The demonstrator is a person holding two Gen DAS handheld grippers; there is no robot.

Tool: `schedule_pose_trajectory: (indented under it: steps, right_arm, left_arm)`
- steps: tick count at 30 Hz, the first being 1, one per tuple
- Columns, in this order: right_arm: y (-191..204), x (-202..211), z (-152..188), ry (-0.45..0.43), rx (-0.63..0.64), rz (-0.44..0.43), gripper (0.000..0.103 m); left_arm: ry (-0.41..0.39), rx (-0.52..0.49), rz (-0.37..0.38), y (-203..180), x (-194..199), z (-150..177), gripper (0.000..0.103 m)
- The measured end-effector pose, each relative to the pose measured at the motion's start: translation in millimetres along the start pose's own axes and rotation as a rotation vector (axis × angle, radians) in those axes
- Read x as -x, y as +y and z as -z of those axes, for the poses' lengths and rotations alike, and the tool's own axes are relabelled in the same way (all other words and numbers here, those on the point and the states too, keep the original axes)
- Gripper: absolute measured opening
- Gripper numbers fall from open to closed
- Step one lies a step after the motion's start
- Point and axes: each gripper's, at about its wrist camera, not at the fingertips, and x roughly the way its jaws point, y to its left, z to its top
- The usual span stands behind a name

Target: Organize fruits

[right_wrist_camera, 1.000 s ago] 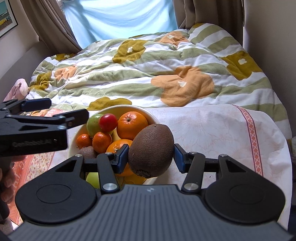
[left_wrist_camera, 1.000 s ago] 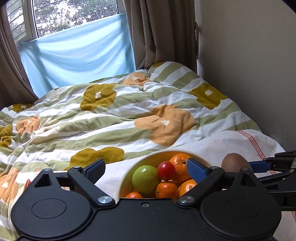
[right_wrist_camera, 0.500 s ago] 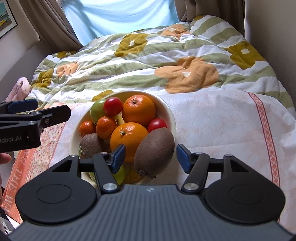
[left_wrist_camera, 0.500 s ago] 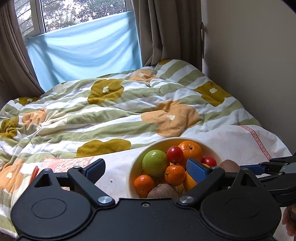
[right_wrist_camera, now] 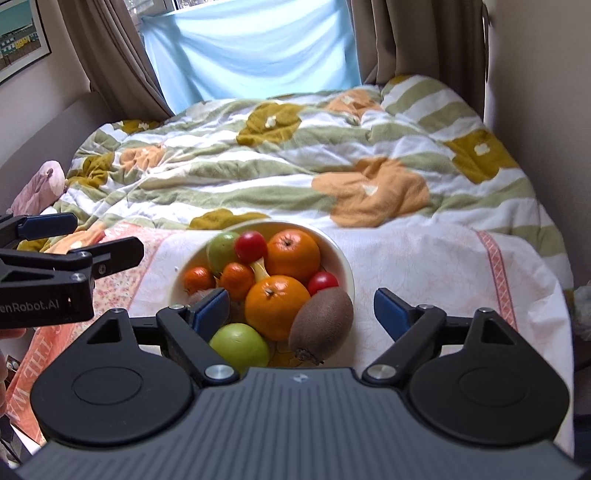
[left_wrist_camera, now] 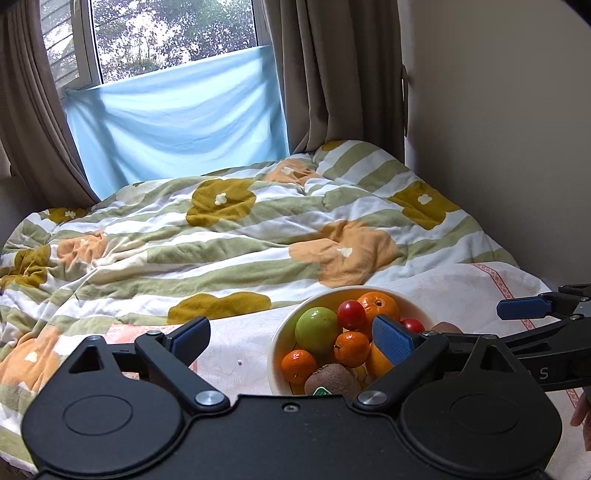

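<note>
Fruit bowl on the bed, both grippers above it

The kiwi (right_wrist_camera: 320,324) lies at the bowl's (right_wrist_camera: 341,264) near right rim against an orange (right_wrist_camera: 277,306); right gripper (right_wrist_camera: 302,308) fingers opening wide, pressing nothing; left gripper (left_wrist_camera: 291,338) fingers wide, empty; quilt (right_wrist_camera: 295,166) beyond.

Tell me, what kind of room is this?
Most likely a bedroom in a home: a bed under a flowered duvet fills most of it, brown curtains frame the window, and a bowl of fruit sits at the bed's foot.

Soft daylight through the window (left_wrist_camera: 166,48), dim room corners, fisheye bending at edges, slight motion blur
</note>
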Motion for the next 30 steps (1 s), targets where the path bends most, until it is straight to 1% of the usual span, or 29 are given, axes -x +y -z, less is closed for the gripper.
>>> schedule_pose_trajectory:
  steps: [4,5,10,14,15,22,26,30]
  right_arm:
    - [15.6,36.5,-5.6,-0.053,0.034,0.026,0.101]
    - [19.2,45.4,-6.0,-0.065,0.040,0.031,0.103]
    - [39.6,95.5,-4.0,-0.134,0.064,0.056,0.103]
    - [55.1,132.2,5.9,-0.168,0.079,0.090,0.103]
    - [59.3,141.0,9.4,-0.175,0.082,0.098,0.103]
    - [81.8,185.1,39.3,-0.183,0.119,0.177,0.103]
    - [88.4,199.7,57.7,-0.167,0.118,0.208,0.103]
    - [89.1,205.3,73.8,-0.141,0.096,0.224,0.103]
  left_arm:
    - [-0.046,0.017,-0.003,7.3,33.0,-0.2,0.097]
    - [-0.061,0.021,-0.003,9.5,43.5,0.1,0.097]
    - [-0.113,0.053,-0.014,19.1,91.8,5.1,0.097]
    - [-0.144,0.081,-0.043,26.1,126.1,15.4,0.103]
    - [-0.147,0.087,-0.054,27.9,134.5,19.0,0.103]
    - [-0.125,0.119,-0.089,36.2,172.6,48.7,0.103]
    - [-0.113,0.127,-0.103,36.2,186.3,63.6,0.103]
    - [-0.106,0.127,-0.109,35.5,197.3,74.1,0.103]
